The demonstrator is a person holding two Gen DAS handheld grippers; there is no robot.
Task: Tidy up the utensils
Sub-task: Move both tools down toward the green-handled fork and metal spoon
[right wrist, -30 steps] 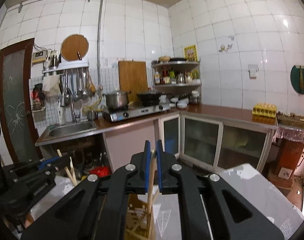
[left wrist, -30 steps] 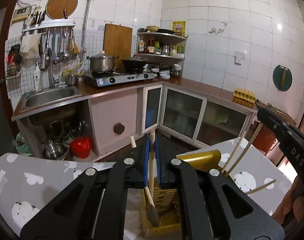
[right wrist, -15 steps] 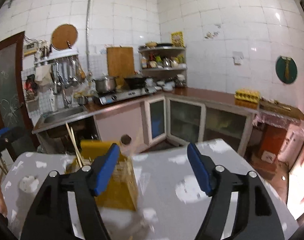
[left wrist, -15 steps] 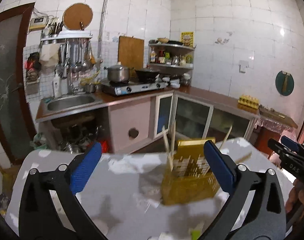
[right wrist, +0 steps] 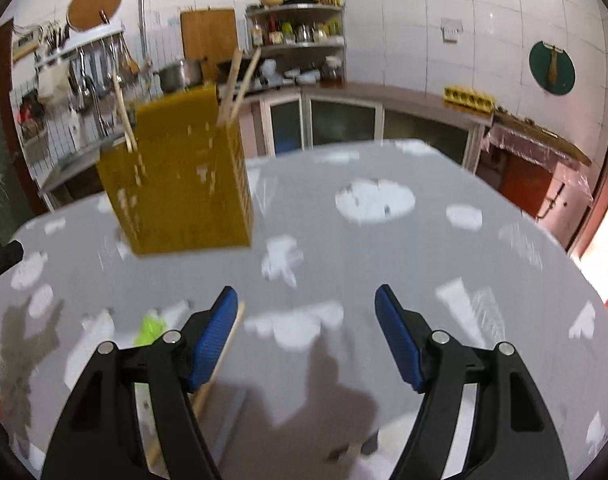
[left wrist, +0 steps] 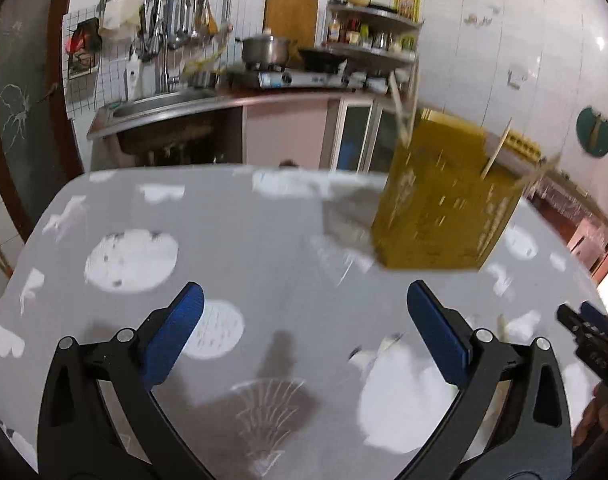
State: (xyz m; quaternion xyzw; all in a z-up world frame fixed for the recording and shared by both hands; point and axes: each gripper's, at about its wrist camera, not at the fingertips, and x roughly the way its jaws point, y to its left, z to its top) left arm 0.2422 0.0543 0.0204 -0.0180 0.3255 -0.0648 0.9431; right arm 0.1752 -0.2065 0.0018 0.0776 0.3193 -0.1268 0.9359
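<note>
A yellow perforated utensil holder [left wrist: 444, 200] [right wrist: 184, 184] stands on the grey patterned table [left wrist: 232, 232] [right wrist: 384, 256], with wooden chopsticks [left wrist: 402, 108] [right wrist: 236, 84] sticking up out of it. My left gripper [left wrist: 304, 300] is open and empty, low over the table, short of the holder and to its left. My right gripper [right wrist: 306, 300] is also open and empty, with the holder ahead on its left. One loose chopstick [right wrist: 224, 356] lies on the table beside its left finger. Each gripper shows at the edge of the other's view: the right gripper [left wrist: 580, 318], the left gripper [right wrist: 2, 260].
A small bright green item [right wrist: 150, 328] and pale blurred bits [left wrist: 384, 350] lie on the table near the grippers. Behind the table run a kitchen counter with a sink [left wrist: 160, 106], a stove with a pot [left wrist: 264, 50] and a corner shelf [right wrist: 296, 32].
Both grippers were shut on chopsticks above the holder; they have opened, and the chopsticks now stand in it. Both have drawn back and down toward the table.
</note>
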